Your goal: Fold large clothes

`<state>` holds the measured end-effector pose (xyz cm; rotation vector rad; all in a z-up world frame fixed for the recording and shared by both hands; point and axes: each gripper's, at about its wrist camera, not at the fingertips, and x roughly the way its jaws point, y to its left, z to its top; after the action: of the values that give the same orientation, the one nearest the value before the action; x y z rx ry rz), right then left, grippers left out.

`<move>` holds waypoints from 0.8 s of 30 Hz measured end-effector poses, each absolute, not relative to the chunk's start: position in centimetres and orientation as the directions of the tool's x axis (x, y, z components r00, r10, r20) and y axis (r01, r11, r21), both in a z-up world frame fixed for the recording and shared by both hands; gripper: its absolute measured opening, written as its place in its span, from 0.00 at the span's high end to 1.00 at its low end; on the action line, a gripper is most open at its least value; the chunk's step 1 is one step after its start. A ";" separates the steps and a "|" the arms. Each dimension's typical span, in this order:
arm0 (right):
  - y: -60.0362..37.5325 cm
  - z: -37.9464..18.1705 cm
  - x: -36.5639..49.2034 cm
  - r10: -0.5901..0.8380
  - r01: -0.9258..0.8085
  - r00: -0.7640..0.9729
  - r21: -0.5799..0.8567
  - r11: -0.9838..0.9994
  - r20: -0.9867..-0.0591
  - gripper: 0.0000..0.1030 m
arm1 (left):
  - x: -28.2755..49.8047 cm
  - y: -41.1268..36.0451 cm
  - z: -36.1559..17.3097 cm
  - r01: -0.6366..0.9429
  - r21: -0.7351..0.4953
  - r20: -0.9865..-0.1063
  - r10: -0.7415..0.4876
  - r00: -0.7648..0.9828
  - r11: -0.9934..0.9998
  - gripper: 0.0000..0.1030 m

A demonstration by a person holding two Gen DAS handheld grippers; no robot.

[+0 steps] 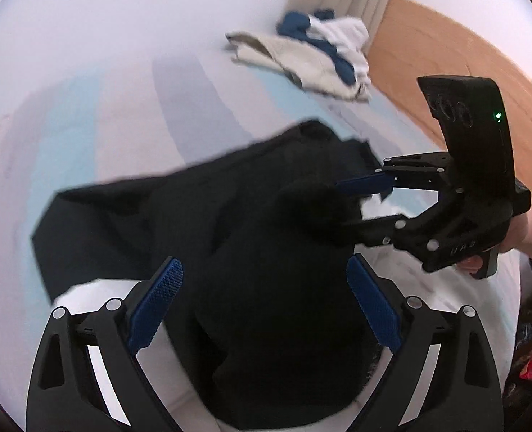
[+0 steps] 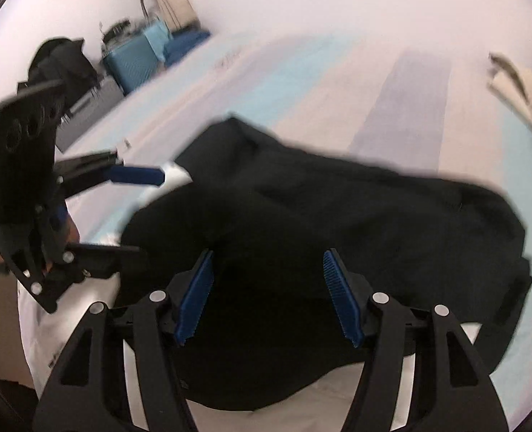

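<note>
A large black garment (image 1: 208, 223) lies crumpled on a pale striped bed sheet (image 1: 97, 118). My left gripper (image 1: 264, 270) is open, its blue pads above the near part of the cloth. My right gripper (image 1: 345, 205) comes in from the right, jaws open, its tips at the garment's right edge. In the right wrist view the black garment (image 2: 338, 216) fills the middle, my right gripper (image 2: 267, 259) is open over it, and my left gripper (image 2: 150, 212) is open at the garment's left edge. Neither holds cloth.
A heap of beige, white and blue clothes (image 1: 320, 57) lies at the far side of the bed. A wooden headboard (image 1: 446, 54) stands at the right. A blue suitcase (image 2: 133, 61) and dark items stand on the floor beyond the bed.
</note>
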<state>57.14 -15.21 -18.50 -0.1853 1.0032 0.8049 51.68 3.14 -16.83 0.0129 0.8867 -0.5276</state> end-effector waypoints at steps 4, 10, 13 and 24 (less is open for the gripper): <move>-15.5 -23.1 56.5 0.453 -0.651 0.236 0.207 0.730 -0.860 0.42 | 51.9 1.9 -21.5 0.438 -0.184 -0.804 -0.391 0.448 0.880 0.16; -15.1 -25.8 55.4 0.413 -0.643 0.237 0.176 0.745 -0.880 0.42 | 51.3 0.9 -24.6 0.436 -0.111 -0.830 -0.325 0.454 0.893 0.12; -15.0 -26.3 55.3 0.416 -0.651 0.240 0.172 0.740 -0.877 0.38 | 51.8 0.9 -25.6 0.421 -0.103 -0.839 -0.306 0.449 0.901 0.09; -17.2 -22.2 51.1 0.409 -0.624 0.380 0.096 0.775 -0.829 0.25 | 48.8 1.5 -22.2 0.388 -0.033 -0.805 -0.254 0.536 0.921 0.10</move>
<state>51.09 -17.22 -22.20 -0.2488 0.9778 0.6685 48.81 1.48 -22.20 0.1572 0.9303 -0.3845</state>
